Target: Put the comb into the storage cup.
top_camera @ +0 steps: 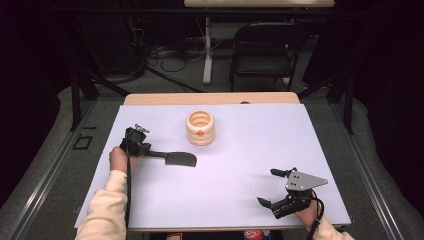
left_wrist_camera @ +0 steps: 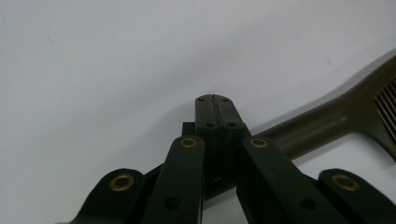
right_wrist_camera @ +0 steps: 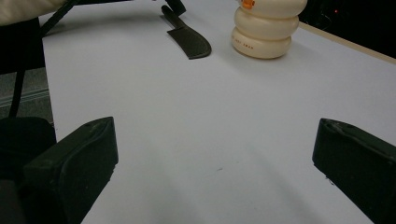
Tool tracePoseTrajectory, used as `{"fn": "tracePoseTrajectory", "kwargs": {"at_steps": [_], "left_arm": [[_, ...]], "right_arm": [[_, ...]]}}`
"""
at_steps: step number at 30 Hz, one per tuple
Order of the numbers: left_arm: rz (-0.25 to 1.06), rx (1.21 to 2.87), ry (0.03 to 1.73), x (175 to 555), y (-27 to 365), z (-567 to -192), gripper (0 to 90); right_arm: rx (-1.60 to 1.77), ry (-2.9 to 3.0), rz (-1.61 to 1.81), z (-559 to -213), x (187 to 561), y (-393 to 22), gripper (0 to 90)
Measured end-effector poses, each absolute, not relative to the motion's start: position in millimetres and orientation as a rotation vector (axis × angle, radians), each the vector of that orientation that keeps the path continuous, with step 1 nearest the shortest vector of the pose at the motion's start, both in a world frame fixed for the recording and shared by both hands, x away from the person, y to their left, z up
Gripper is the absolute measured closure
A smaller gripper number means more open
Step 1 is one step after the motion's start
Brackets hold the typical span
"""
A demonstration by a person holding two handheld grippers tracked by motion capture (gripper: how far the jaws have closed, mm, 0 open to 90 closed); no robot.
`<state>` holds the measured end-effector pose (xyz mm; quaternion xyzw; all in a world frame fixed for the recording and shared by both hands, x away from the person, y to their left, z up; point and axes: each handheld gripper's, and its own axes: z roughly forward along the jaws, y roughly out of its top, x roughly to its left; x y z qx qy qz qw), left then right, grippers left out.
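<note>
A: Dark room, black folding chair (top_camera: 262,47) and loose cables on the floor beyond. White desk (top_camera: 300,140), almost bare.

B: What's on it?

A: A dark comb (top_camera: 172,158) with a handle, lying flat left of centre. A cream ribbed pot (top_camera: 200,128) just behind it, near but apart.

B: Comb's long axis?

A: Runs across the desk, left to right in the high view. Handle end points left, toothed blade right, toward desk centre.

B: Left gripper (top_camera: 138,142)?

A: Sits at the handle end. In the left gripper view the jaws are pressed together, tips meeting. The comb's handle (left_wrist_camera: 317,126) runs out from beside and under the closed tips, up to the right. Whether the handle is pinched lower down between the jaws or merely lies beneath them, cannot tell.

B: Right gripper (top_camera: 272,187)?

A: Near the front right edge, well apart from the comb. Jaws spread wide, nothing between them. In its own view the comb (right_wrist_camera: 189,39) and pot (right_wrist_camera: 266,28) lie far ahead across bare desk.

B: So which hand is nearer?

A: Left, plainly; it's at the handle. My guess: any lift or swing pivots from that end, with the blade sweeping just in front of the pot. Clearance there is the thing to watch.
</note>
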<state>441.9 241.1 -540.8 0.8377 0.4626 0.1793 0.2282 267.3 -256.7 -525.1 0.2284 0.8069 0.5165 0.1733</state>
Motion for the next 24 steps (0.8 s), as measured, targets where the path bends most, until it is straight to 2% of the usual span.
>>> {"fn": "tracePoseTrajectory", "kwargs": {"at_steps": [24], "left_arm": [[0.453,2.334,1.261,430.5,247.3,-538.8,89.2]], "right_arm": [[0.65,2.288,1.462,-525.1,267.0,-256.9,0.0]]}}
